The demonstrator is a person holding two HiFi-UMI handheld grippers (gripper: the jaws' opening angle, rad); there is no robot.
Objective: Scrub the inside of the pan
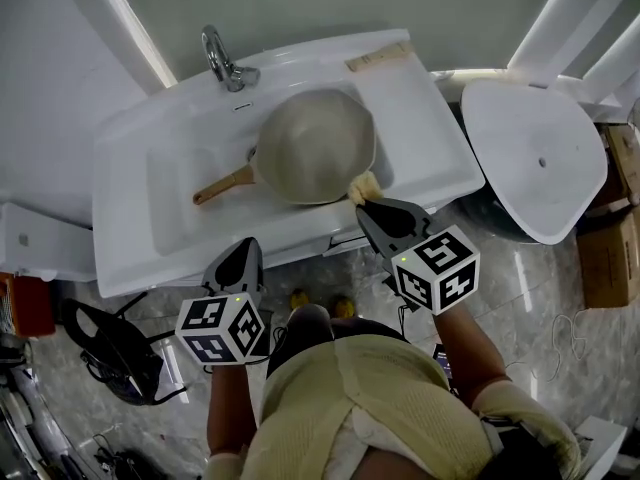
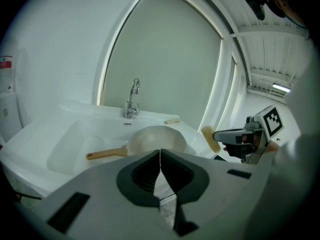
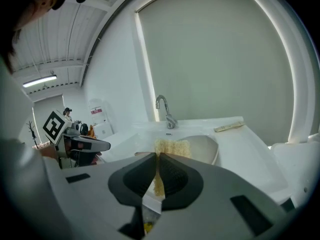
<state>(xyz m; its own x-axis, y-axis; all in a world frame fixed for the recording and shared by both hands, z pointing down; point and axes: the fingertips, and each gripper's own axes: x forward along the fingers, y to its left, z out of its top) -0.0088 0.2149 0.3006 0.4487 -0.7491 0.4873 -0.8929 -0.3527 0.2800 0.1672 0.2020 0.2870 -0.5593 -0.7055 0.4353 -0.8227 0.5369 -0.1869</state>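
The pan [image 1: 315,146] lies in the sink [image 1: 130,168], handle left; the right tongs [image 1: 365,206] pinch a sponge [image 1: 362,186] at the sink's near edge, and the left tongs [image 1: 246,248], closed on nothing, hang just outside that edge.

A white sink [image 1: 130,183] fills the space ahead of both pairs of fingers. Its chrome tap [image 1: 222,60] stands on the far rim, well beyond the left fingers [image 1: 240,263]. A thin tan strip [image 1: 380,58] lies on the sink's far right corner, well beyond the right fingers [image 1: 385,218]. To the right of those fingers stands a white oval piece [image 1: 530,158] with a small hole in its middle (lid or basin, hard to tell), and further right a cardboard box [image 1: 610,258]. Behind and left of the left fingers, a black strapped bag [image 1: 115,353] lies on the glossy grey floor [image 1: 540,308].
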